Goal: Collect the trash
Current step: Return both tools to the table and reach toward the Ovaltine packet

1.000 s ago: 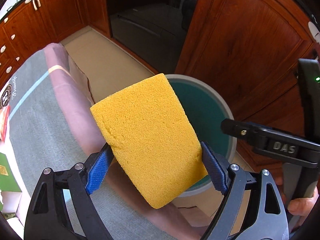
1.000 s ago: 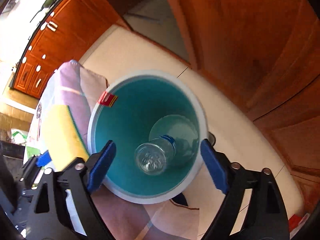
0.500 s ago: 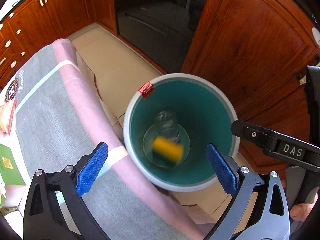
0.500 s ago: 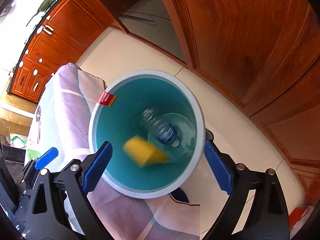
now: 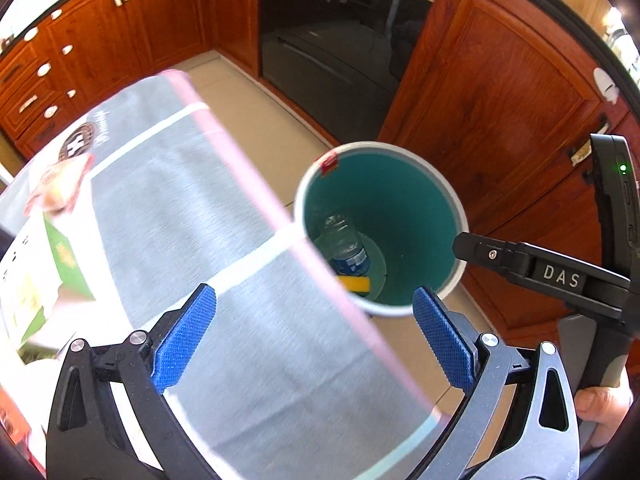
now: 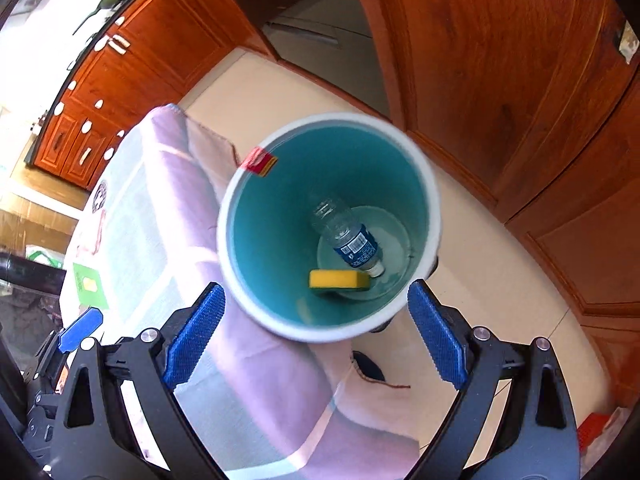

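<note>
Standing on the pale floor tiles [image 6: 472, 208] just beside the cloth-covered table [image 5: 224, 264], the trash bin [image 6: 434, 216] shows a white rim and a teal interior, with a red label [image 6: 260, 162] at about 10 o'clock on that rim. At its bottom lies the yellow sponge [image 6: 338, 280], resting flat at roughly 6 o'clock of the bin floor, its green backing edge visible beneath. The clear plastic bottle [image 6: 350, 236] lies on its side just above the sponge, cap end toward 4 o'clock, its blue label facing up; bottle and sponge appear to touch near the cap. In the left wrist view the same bin [image 5: 448, 204] sits at 1 o'clock from the left gripper [image 5: 314, 340], the table edge hiding part of the sponge [image 5: 356, 283] and bottle [image 5: 346, 246]. The left gripper's blue pads stand wide apart with nothing between them, above the grey and pink cloth. The right gripper [image 6: 316, 334] likewise has its jaws spread wide and empty, above the near rim of the bin. A green-printed carton [image 5: 60, 264] lies on the table at 9 o'clock. Wooden cabinets [image 5: 492, 92] and a dark oven front [image 5: 332, 40] lie beyond the bin. A hand [image 5: 604, 404] holding the right tool shows at 4 o'clock.
</note>
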`<state>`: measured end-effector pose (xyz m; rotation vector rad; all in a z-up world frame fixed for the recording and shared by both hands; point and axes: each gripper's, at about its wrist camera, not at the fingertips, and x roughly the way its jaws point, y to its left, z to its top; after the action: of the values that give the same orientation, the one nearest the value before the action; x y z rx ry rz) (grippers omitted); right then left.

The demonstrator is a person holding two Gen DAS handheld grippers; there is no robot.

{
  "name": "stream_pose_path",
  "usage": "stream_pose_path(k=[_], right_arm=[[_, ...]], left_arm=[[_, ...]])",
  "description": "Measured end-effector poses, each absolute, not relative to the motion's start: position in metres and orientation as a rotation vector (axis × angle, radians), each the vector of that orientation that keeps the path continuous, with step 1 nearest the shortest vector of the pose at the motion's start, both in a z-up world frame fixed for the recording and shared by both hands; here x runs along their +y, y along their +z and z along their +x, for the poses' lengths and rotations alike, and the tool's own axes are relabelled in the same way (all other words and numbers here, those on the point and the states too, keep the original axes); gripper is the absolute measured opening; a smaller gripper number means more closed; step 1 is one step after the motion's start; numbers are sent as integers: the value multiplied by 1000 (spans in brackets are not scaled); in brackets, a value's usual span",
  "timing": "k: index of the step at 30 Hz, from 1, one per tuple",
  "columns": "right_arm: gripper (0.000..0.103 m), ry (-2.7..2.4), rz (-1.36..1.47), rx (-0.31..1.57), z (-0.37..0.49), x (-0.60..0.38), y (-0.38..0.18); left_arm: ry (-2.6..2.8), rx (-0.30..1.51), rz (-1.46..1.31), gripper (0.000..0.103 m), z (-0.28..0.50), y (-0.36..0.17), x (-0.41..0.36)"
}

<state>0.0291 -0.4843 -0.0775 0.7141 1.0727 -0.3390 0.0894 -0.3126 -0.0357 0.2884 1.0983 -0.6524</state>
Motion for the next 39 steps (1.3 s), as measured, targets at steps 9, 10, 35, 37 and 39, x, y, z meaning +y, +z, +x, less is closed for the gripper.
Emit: stream_pose_path(k=[9, 10, 35, 37, 39], right_arm=[[89, -243, 637, 1098, 37, -408, -60], [89, -228, 624, 1102, 40, -397, -58], [89, 46, 291, 1193, 114, -173, -25], [89, 54, 280, 1198, 119, -164, -27], [89, 62, 272, 1200, 122, -157, -27]], left_arm=[[-538, 1067, 215, 99, 75, -14, -213], [-520, 1063, 206, 99, 74, -11, -198], [-212, 1058, 137, 99, 100, -28, 42], [-232, 1038, 121, 99, 102, -27, 43], [-252, 1008, 102, 87, 102, -24, 43]])
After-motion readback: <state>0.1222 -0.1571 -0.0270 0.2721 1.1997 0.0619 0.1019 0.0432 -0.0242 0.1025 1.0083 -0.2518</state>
